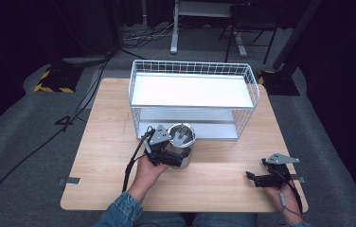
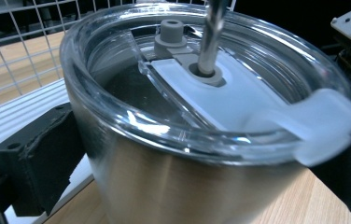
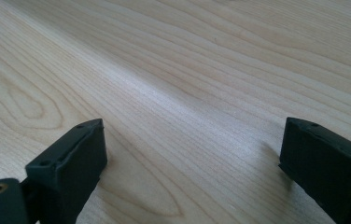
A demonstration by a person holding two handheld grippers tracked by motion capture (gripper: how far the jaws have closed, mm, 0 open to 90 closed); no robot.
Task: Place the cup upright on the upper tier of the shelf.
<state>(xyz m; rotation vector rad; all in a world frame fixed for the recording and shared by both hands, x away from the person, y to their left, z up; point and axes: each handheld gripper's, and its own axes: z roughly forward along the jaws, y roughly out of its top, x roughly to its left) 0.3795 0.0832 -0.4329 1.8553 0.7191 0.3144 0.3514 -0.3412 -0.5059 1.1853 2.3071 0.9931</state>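
My left tongs are pinched across the body of a steel cup, one jaw on each side of its wall just below the rim, and the cup stands near the middle of the tabletop, right in front of the wire rack, which sits at twelve o'clock from it. Seen up close from my left tongs, the cup carries a clear lid with a metal straw standing through it. I judge it stiff and fairly heavy for its size, its brushed wall slick, so the hold belongs on the body, never on the lid or the straw. At four o'clock from the cup, my right tongs rest spread wide over bare wood, holding nothing.
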